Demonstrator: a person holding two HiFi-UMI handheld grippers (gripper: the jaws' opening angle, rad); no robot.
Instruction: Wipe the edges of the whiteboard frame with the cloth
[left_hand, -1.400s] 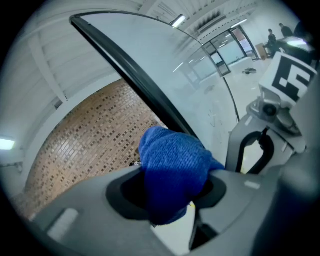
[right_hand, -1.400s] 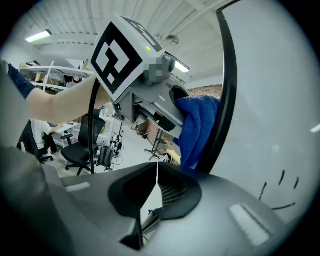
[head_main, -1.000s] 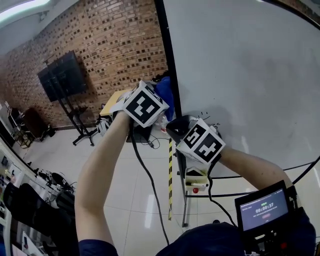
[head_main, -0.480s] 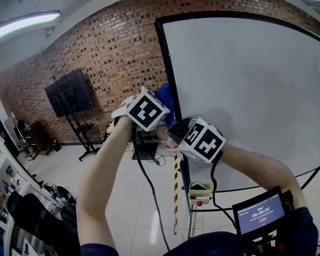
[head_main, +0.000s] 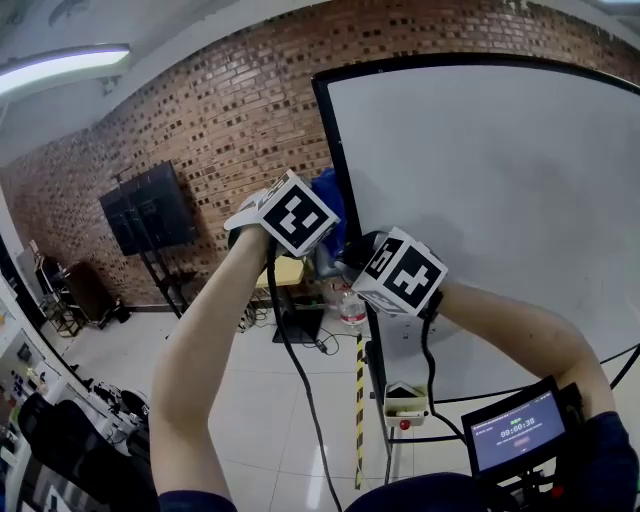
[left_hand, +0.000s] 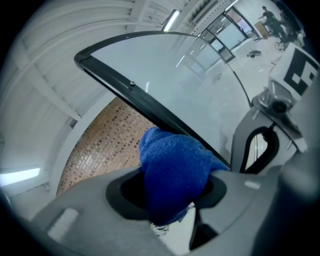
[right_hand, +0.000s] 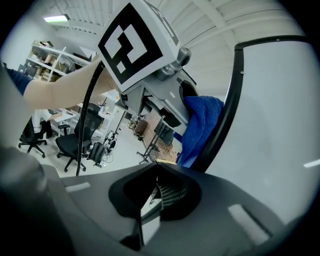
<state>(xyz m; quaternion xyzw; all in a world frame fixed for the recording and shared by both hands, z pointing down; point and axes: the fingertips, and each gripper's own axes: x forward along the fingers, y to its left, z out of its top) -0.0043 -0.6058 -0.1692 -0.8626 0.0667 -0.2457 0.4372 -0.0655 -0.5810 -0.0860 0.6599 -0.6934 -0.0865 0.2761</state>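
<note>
A left gripper (left_hand: 172, 197) grips a bunched blue cloth (left_hand: 172, 167) at the black left upright of the whiteboard frame (head_main: 335, 150), which runs from 12 to 6 o'clock in the head view. The cloth's long axis hangs along it, loose end toward 6. At the left gripper's 4 o'clock, the right gripper (right_hand: 156, 192) has its jaws pressed together, empty.

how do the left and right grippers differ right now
The left gripper is clamped on the blue cloth; the right gripper has its jaws shut on nothing. The left gripper holds its cloth by the outer edge of the whiteboard frame, while the right gripper brings nothing to it. In the head view the left gripper sits higher than the right gripper. Both are raised close to that frame.
</note>
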